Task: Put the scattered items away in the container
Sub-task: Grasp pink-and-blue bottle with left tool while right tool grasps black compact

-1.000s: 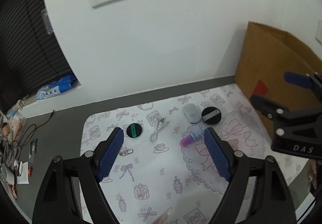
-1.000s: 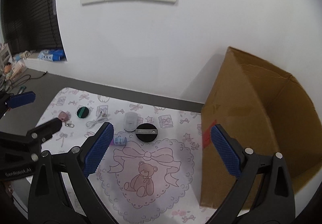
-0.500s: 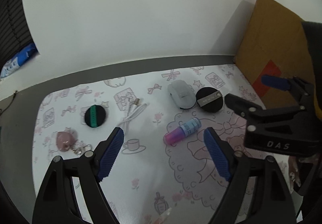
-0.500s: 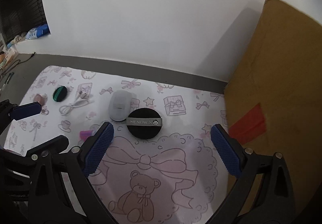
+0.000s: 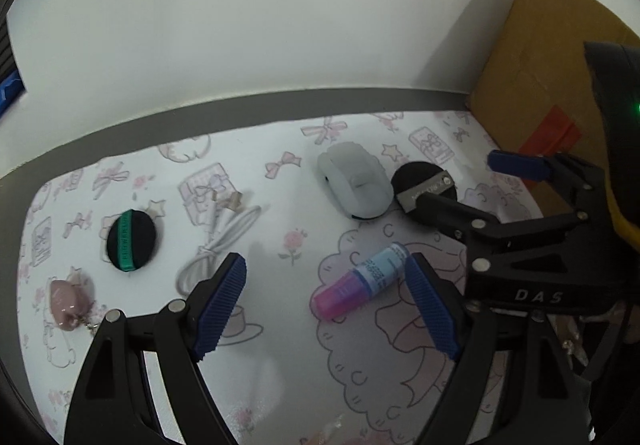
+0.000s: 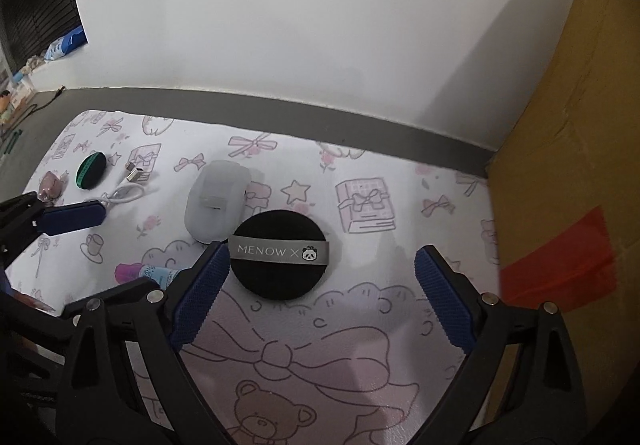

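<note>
A white wall backs a desk (image 6: 400,181) under patterned cloth. Both hand-held grippers, left (image 5: 326,303) and right (image 6: 320,295), gape empty; six items lie ahead, none visibly in the cardboard box (image 6: 568,149) rightward.

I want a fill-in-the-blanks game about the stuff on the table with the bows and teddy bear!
1. The band on the big black puff says MENOW X beside a tiny ____ face.
2. The small black puff has a ____ band.
3. The little tube has a ____ cap.
4. The cardboard box has a patch of ____ tape.

Missing words: panda, green, pink, red
</note>
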Available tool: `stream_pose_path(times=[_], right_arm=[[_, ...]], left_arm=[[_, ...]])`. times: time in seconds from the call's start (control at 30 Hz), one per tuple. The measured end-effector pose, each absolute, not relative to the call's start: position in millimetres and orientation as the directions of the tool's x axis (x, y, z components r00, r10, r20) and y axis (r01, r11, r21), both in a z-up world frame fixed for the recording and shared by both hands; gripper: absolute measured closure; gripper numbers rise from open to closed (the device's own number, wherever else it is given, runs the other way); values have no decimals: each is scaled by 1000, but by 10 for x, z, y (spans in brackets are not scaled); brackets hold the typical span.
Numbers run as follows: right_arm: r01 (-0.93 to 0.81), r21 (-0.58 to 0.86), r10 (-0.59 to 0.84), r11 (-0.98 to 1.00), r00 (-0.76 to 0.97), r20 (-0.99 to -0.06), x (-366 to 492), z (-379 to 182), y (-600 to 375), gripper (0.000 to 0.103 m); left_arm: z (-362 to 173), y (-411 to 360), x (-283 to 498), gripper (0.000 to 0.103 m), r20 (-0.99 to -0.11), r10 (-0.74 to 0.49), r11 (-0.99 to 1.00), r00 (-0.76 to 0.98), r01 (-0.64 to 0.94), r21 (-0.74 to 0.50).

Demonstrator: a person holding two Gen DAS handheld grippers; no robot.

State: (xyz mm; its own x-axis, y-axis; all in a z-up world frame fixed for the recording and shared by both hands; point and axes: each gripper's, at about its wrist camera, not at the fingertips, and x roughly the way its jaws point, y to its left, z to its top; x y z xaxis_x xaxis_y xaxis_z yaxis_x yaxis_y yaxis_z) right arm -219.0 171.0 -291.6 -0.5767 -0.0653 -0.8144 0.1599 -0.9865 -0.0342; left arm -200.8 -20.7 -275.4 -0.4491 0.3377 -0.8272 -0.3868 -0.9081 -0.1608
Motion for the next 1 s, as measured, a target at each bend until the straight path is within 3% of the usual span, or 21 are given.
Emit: stream_pose_path(times=[0.27, 0.47, 0.53, 0.7, 0.93, 1.0], right_arm=[[192, 0, -107, -981, -545, -832, -2238, -3005, 1743, 11], [237, -26, -104, -971, -520, -848, -2256, -3035, 1667, 42], [252, -28, -109, -967, -515, -850, -2257, -3012, 1647, 63], [251, -41, -96, -967, -512, -853, -2249, -2981, 1666, 85], [221, -65, -59, -973, -513, -856, -2205, -2975, 1736, 90], [201, -71, -43, -977, -511, -858, -2187, -2982, 1764, 91]], left_arm=[[-2819, -76, -1981, 22, -840, 319, -897, -439, -425, -118], [-2863, 62, -1973, 22, -861, 232, -902, -453, -431, -17], [-2873, 73, -1975, 23, -861, 228, -902, -455, -431, -11], [-2876, 78, -1999, 25, -865, 222, -905, -450, -425, -12], [-2856, 112, -2019, 40, -867, 219, -906, -447, -423, -11], [-2847, 137, -2010, 53, -865, 227, -900, -448, -436, -11]])
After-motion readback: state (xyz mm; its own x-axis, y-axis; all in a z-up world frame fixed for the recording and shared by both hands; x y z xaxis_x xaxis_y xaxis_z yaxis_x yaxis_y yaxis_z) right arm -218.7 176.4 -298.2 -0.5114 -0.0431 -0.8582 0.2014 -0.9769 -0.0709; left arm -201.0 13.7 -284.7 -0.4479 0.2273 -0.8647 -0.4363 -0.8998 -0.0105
